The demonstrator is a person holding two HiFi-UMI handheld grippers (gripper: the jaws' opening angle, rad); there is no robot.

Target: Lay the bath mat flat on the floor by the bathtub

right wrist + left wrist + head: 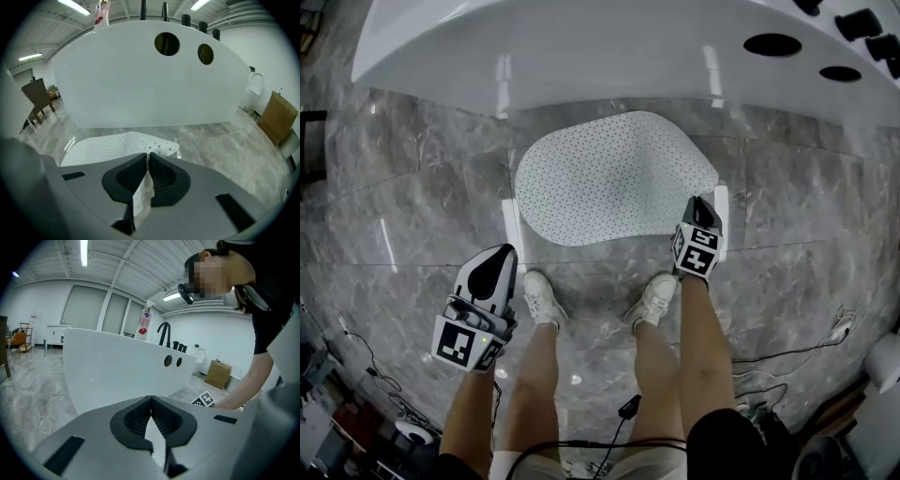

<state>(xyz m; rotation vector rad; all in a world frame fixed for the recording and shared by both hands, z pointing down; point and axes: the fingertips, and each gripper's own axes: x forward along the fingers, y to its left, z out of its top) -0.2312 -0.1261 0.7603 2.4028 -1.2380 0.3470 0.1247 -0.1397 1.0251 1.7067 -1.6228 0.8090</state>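
Note:
The white dotted bath mat (614, 178) lies on the grey marble floor beside the white bathtub (581, 47), with its far right part humped. My right gripper (697, 201) is shut on the mat's near right edge; the mat (103, 145) spreads ahead of its jaws. My left gripper (508, 249) is held a little higher, just off the mat's near left corner. In the left gripper view, the left gripper (150, 401) has its jaws together with a strip of dotted mat (157, 446) between them. The head view does not show that grip plainly.
The person's white shoes (542, 298) (654, 298) stand just behind the mat. Cables (787, 356) trail over the floor at the near right. Black taps (862, 23) sit on the tub's right end. A cardboard box (276, 117) stands at the far right and a chair (37, 96) at the left.

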